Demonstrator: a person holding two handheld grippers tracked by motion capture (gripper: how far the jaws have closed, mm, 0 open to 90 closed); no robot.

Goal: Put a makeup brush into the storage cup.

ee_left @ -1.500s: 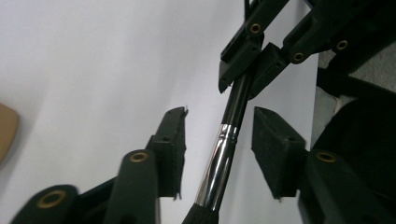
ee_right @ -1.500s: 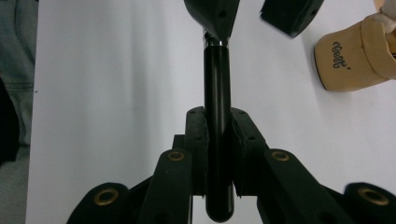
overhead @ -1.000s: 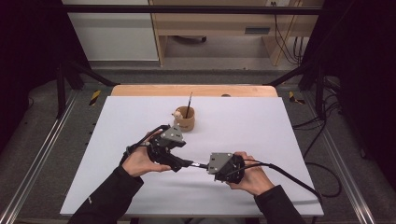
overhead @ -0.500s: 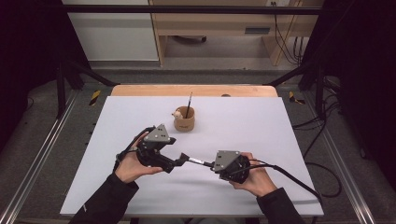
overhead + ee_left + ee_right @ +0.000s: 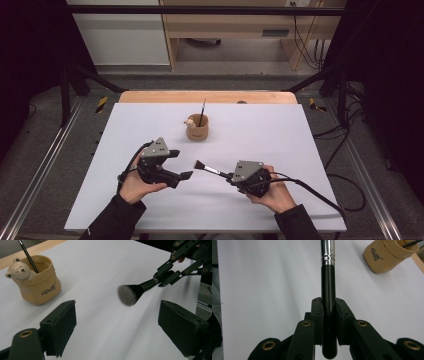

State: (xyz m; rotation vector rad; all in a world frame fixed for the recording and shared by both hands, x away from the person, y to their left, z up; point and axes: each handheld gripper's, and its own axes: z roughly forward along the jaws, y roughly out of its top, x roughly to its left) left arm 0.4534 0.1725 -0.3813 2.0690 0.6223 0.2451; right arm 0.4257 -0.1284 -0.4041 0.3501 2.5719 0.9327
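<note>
Left hand comes in from the bottom edge, forearm angled up and right; left gripper points right across the table, held low over it; its jaws have just been opening and stand wide apart, nothing between them; in the left gripper view the two black pads frame bare table with the brush head beyond them.

Right hand sits near the table's front edge, wrist turned so the right gripper points left toward the other gripper; its jaws are closed on the brush handle near the butt end; right gripper view shows the black handle pinched between both pads, silver ferrule further out.

Brush: long axis roughly level, running right to left and slightly away; bristles lead, pointing at the left gripper, near its jaws but apart; held clear of the table.

Cup stands upright behind both grippers, well apart; a thin stick leans in it.
</note>
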